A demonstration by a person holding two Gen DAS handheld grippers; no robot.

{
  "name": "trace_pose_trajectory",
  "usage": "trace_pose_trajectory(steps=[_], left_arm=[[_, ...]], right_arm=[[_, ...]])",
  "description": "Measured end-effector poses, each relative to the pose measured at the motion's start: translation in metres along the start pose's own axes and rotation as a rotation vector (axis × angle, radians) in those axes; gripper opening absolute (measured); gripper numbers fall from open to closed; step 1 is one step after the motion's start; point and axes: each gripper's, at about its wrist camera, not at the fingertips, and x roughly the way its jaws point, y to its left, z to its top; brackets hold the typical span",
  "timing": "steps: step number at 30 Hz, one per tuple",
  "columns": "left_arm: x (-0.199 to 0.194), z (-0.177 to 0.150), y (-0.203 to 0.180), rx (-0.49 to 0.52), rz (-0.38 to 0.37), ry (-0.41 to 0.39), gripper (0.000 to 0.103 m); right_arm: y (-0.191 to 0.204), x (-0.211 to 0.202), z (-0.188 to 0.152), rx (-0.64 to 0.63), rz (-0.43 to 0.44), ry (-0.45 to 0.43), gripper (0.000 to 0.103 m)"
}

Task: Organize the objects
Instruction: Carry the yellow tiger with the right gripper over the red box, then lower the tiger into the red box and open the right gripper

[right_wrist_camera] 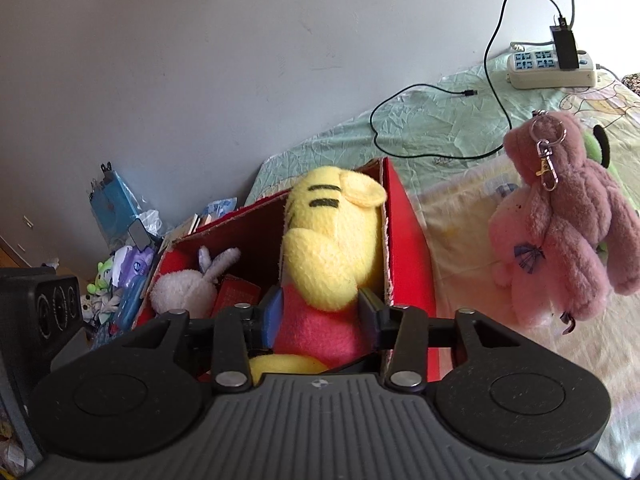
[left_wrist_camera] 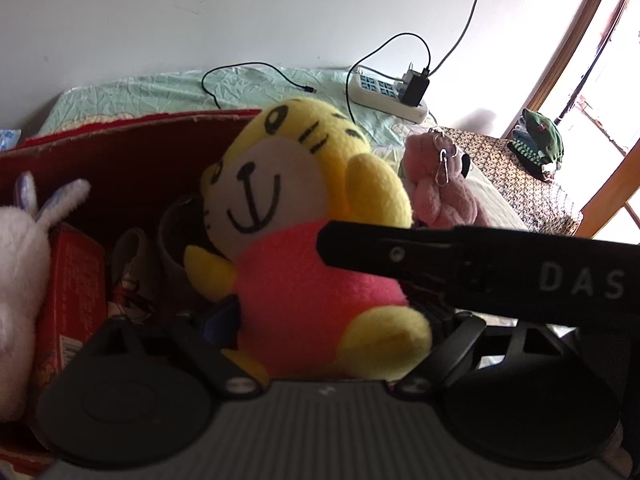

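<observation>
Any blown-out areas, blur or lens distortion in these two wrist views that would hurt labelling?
Left wrist view: the window at right is blown out to white, and the yellow tiger plush is soft from closeness. Right wrist view: evenly lit and sharper; the pink bear keychain reads clearly. Both views: fisheye bends the edges and darkens the corners.

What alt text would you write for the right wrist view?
The right gripper is shut on a yellow tiger plush over an open red box. A pink bear keychain is beside it on the bed.
</observation>
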Motion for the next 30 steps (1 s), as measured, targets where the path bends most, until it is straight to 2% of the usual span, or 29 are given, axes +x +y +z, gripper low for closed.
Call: trace_pose_trajectory(steps=[14,30], left_arm=[[-0.002,0.005,-0.021,0.045,0.118,0.039,0.088],[-0.021,0.000,-0.037,0.052,0.239,0.004,0.088]], right_arm=[[-0.006,-0.011,-0.009,0.029,0.022,-0.013,0.043],[-0.009,-0.030,-0.018,0.046,0.043,-0.042,0.043]])
